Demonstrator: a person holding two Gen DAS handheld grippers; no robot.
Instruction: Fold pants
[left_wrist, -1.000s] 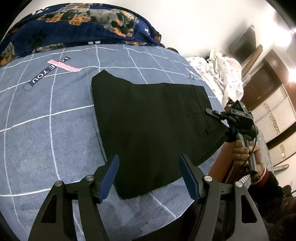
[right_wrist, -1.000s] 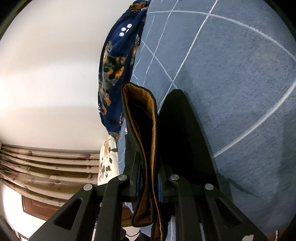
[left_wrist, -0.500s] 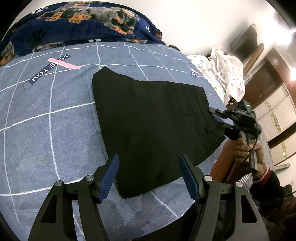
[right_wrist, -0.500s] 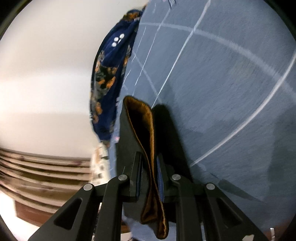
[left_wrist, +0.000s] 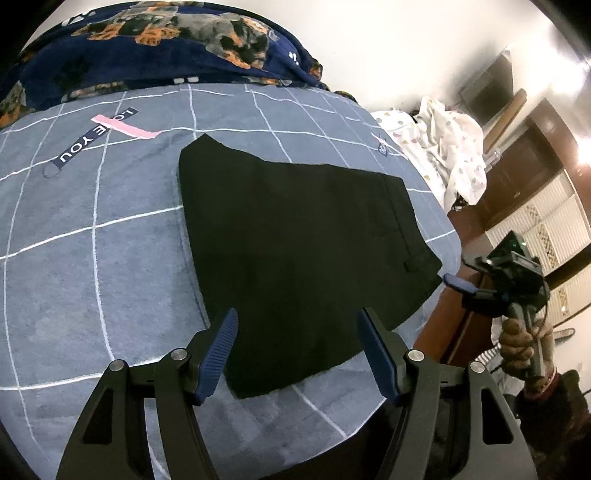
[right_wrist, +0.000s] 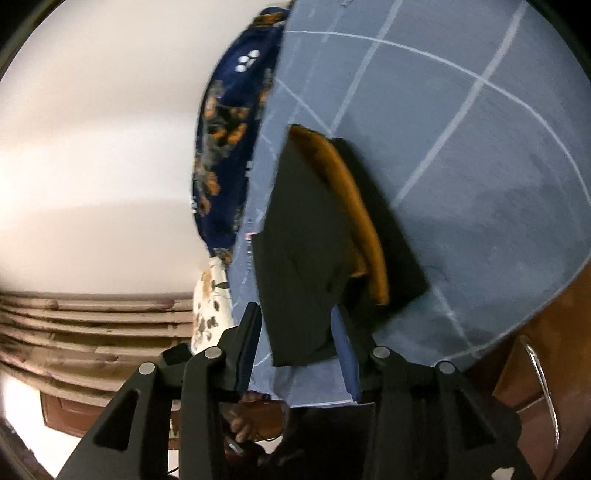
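Observation:
The black pants (left_wrist: 295, 243) lie folded flat on the grey checked bedspread (left_wrist: 92, 258), waistband to the right. My left gripper (left_wrist: 297, 354) is open and empty, hovering above the pants' near edge. My right gripper (left_wrist: 456, 282) shows at the right, just off the waistband corner at the bed's edge. In the right wrist view my right gripper (right_wrist: 301, 341) is open; the pants' waistband corner (right_wrist: 306, 258) with its orange lining (right_wrist: 354, 206) lies between the jaws, not pinched.
A dark blue dog-print blanket (left_wrist: 159, 48) lies along the far side of the bed. A pink-and-navy strap (left_wrist: 99, 136) lies on the bedspread at far left. White spotted cloth (left_wrist: 454, 147) and wooden cabinets (left_wrist: 535, 173) stand beyond the right edge.
My right gripper has opened, let go of the waistband, and pulled back off the bed's edge. The pants now lie flat. My left gripper stays open in place.

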